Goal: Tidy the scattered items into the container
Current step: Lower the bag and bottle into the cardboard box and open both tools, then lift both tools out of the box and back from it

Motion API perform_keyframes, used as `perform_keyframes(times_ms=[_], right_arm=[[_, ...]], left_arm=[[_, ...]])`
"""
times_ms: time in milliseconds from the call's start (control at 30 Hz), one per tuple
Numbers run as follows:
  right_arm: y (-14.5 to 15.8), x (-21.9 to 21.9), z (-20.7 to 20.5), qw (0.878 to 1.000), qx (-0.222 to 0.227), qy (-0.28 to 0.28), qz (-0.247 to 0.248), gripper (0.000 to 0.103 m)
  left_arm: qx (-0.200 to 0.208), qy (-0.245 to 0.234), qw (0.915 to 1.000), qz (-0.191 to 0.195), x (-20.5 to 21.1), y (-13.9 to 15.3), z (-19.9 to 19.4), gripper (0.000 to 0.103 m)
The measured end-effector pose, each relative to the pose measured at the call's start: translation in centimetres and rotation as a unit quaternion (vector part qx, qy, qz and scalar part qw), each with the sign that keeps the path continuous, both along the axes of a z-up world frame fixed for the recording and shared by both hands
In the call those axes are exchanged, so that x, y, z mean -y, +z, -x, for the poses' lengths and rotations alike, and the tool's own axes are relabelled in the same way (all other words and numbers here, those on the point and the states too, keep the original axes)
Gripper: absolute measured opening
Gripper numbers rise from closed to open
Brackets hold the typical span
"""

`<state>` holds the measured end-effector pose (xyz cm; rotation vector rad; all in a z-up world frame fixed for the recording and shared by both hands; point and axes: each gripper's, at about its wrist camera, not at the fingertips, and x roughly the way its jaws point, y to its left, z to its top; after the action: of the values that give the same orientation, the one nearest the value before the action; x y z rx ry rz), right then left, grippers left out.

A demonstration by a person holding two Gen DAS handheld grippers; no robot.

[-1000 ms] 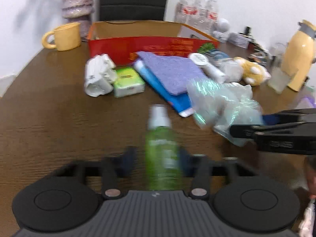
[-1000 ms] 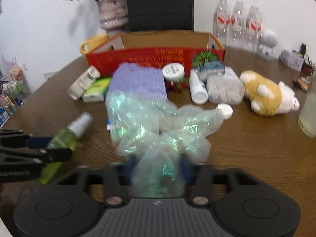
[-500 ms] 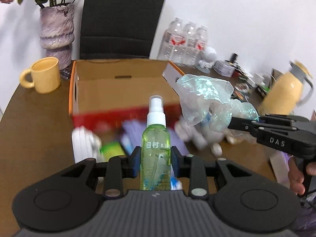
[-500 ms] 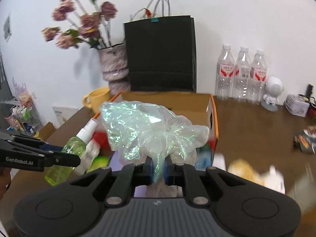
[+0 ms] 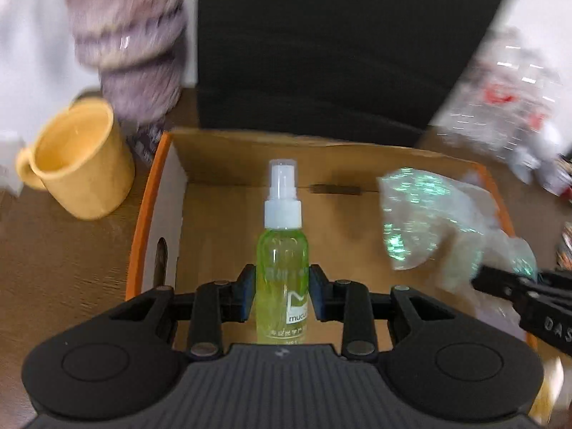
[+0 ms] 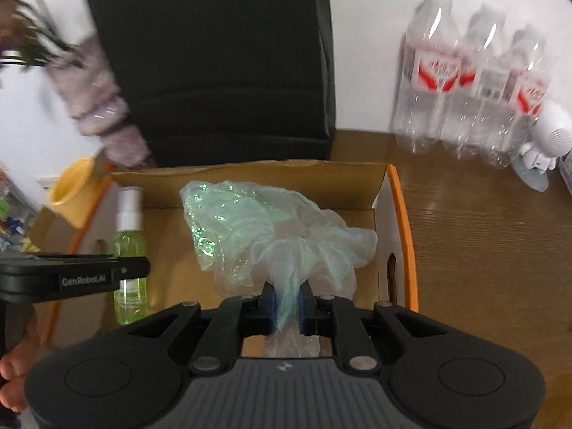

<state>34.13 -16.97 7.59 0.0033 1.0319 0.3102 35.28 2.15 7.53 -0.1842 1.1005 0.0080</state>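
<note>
My left gripper is shut on a green spray bottle with a white cap, held upright over the left part of the open cardboard box. My right gripper is shut on a crumpled iridescent plastic bag, held over the middle of the box. The right wrist view shows the bottle in the left gripper at left. The left wrist view shows the bag and the right gripper at right. The box floor that shows is bare.
A yellow mug stands left of the box beside a purple vase. A black bag stands behind the box. Three water bottles and a small white robot figure stand at back right on the wooden table.
Both grippers lifted their items off the table and carried them forward. They now hang over the open box, closer to it than half a second ago.
</note>
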Motion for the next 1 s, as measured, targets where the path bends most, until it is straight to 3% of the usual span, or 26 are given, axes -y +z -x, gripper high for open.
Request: perform_keyframes(times_ms=[167, 300, 333, 400, 700, 833, 1000], right_arm=[[-3.6, -0.8, -4.7, 0.998, -0.058, -0.014, 0.000, 0.013], [-4.9, -1.7, -6.2, 0.997, -0.076, -0.014, 0.016, 0.037], [-5.0, -1.9, -6.4, 0.997, -0.078, -0.011, 0.020, 0.047], [-5.0, -2.1, -6.2, 0.997, -0.078, -0.010, 0.026, 0.058], [-1.9, -2.3, -3.0, 0.996, -0.079, 0.003, 0.045, 0.064], [0.2, -2.1, -0.4, 0.997, -0.066, 0.009, 0.045, 0.071], [1.9, -2.1, 3.1, 0.997, -0.055, 0.023, 0.039, 0.077]], left_arm=[[-0.011, -0.003, 0.9999, -0.006, -0.2, -1.3, -2.7, 0.032], [-0.022, -0.023, 0.9995, 0.006, 0.3, -1.5, -3.9, 0.035], [-0.020, -0.025, 0.9994, 0.010, 0.4, -1.4, -3.9, 0.042], [-0.009, -0.025, 0.9996, 0.006, 0.7, -0.7, -3.6, 0.051], [-0.017, -0.041, 0.9990, -0.012, 1.4, 2.0, -1.1, 0.068], [0.004, -0.042, 0.9990, -0.015, 0.8, 3.7, 1.5, 0.087], [0.005, -0.038, 0.9991, -0.018, 0.1, 4.9, 4.9, 0.088]])
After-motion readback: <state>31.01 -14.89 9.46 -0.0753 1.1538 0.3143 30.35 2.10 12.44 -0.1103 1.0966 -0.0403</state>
